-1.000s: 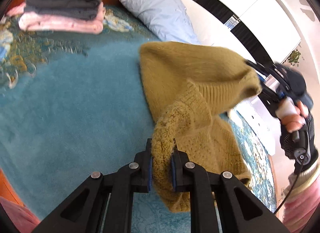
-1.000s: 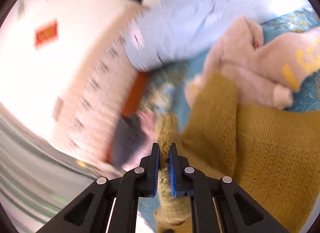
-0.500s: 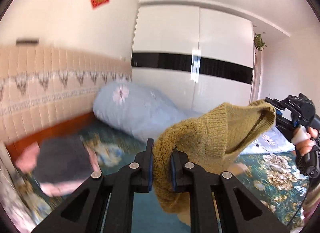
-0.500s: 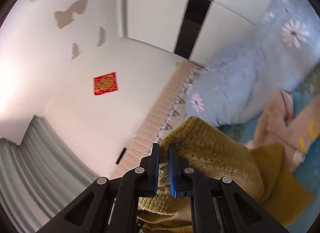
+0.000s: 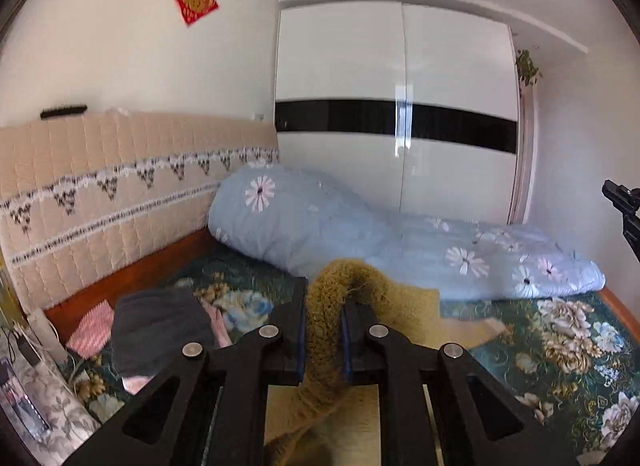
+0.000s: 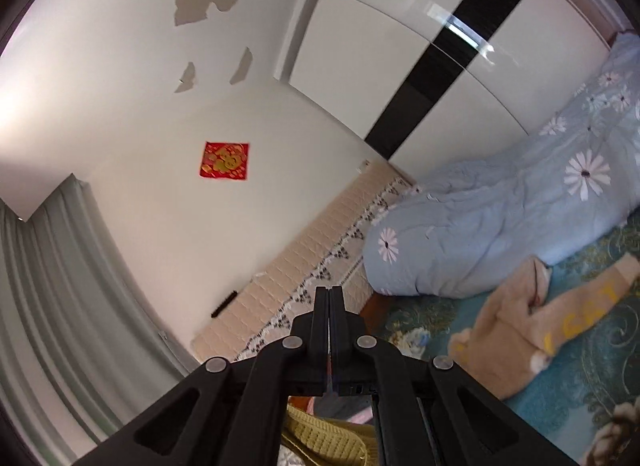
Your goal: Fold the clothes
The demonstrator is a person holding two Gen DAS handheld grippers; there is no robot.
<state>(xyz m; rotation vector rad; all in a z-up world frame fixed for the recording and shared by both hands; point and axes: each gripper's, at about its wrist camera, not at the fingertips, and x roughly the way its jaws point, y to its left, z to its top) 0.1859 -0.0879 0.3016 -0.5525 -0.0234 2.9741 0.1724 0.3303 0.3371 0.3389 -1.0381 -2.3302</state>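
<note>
Pinching the mustard sweater [image 5: 326, 330] in my left gripper [image 5: 323, 340] above the bed [image 5: 560, 346], my right gripper [image 6: 329, 330] pressed together on nothing visible, I judge I'm mid-fold and need to regrasp a free edge.

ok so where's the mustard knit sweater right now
In the left wrist view the mustard knit sweater is clamped in the left gripper, hanging over the floral bedspread, in front of the blue daisy duvet.
</note>
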